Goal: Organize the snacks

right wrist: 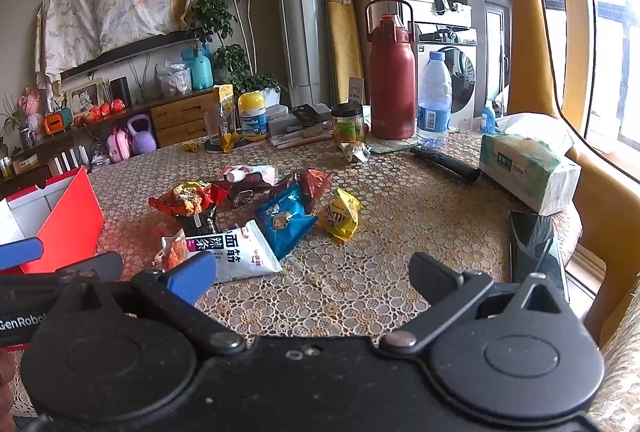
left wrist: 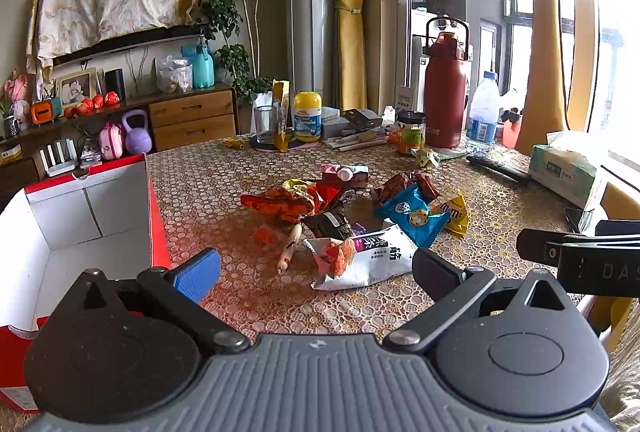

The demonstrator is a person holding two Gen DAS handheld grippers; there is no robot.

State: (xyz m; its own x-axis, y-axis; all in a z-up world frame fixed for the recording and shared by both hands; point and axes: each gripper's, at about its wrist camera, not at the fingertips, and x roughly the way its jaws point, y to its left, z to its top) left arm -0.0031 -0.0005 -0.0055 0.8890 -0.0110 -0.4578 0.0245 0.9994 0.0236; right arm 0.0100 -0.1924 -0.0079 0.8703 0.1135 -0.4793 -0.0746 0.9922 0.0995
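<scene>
Black tongs (left wrist: 316,268) (right wrist: 312,274) both spread, level, above snacks (left wrist: 360,220).

Each camera sat low behind its own fingers near the front edge of the table (left wrist: 500,200), looking across it toward the far edge. The left view stood close beside the red box (left wrist: 156,232) at the left edge; the right view stood further right. Both shared the snack pile (right wrist: 256,216) near the middle.
</scene>
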